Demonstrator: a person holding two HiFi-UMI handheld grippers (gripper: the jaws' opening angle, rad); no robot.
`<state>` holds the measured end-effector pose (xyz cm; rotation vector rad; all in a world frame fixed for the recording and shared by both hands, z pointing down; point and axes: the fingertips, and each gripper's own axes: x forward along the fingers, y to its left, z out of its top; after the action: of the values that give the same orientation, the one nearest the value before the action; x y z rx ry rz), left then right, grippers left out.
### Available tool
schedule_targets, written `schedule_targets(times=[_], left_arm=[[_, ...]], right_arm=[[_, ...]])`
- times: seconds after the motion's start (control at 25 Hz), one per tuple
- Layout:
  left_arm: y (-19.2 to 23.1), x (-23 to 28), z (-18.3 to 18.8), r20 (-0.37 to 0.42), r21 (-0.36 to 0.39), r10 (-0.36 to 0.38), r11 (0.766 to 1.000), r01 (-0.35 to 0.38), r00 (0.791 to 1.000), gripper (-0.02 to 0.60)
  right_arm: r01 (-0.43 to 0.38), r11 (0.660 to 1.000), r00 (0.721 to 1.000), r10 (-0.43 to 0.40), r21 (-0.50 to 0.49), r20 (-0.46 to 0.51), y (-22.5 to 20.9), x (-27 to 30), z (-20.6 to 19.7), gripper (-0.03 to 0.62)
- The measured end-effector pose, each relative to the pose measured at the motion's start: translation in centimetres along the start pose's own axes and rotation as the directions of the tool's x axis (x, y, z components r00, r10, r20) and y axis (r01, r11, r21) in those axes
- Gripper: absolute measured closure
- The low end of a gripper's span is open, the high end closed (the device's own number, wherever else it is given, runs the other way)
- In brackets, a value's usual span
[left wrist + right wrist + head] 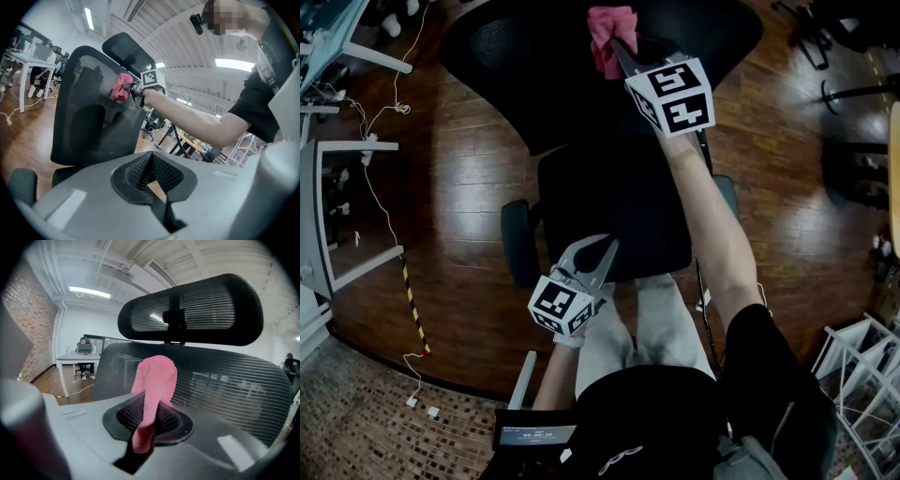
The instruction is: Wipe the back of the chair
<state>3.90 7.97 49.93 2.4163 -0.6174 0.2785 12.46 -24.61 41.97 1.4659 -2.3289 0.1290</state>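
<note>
A black office chair stands before me, its mesh back [534,56] at the top of the head view and its seat [619,216] below. My right gripper [619,49] is shut on a pink cloth [611,33] and holds it against the upper part of the back. In the right gripper view the pink cloth [157,380] hangs up out of the right gripper [149,416], in front of the mesh back [225,385] and below the headrest [211,310]. My left gripper [606,251] hovers over the seat, shut and empty. Its own view shows the left gripper [149,161], the chair back [89,117] and the pink cloth [123,86].
Chair armrests [517,242] flank the seat. A white desk frame [337,150] and loose cables [380,187] lie on the wooden floor at left. Another chair's base [853,169] is at right, a white rack [862,375] at lower right. A person sits at a far desk [84,350].
</note>
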Motion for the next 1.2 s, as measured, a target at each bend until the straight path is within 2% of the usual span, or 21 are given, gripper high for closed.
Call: schedule_targets(times=[0.52,0.96,1.2], left_arm=[[-5.5,6.5,-0.6,-0.064,0.040,-0.119,0.992,0.122,0.991,0.591],[-7.4,8.9,-0.7,-0.089,0.056,-0.160,0.985,0.165,0.983,0.591],[-7.2,8.9,-0.1,-0.080,0.064,-0.166,0.983,0.171,0.983,0.591]], right_arm=[[0.193,0.980,0.981,-0.192,0.044,-0.024,-12.8,-9.1,-3.9,0.553],[0.288,0.956,0.957,-0.286,0.061,-0.046,-18.1,-13.7,-5.5,0.551],[0.384,0.919,0.923,-0.380,0.083,-0.067,-20.8,-15.7,-5.8,0.553]])
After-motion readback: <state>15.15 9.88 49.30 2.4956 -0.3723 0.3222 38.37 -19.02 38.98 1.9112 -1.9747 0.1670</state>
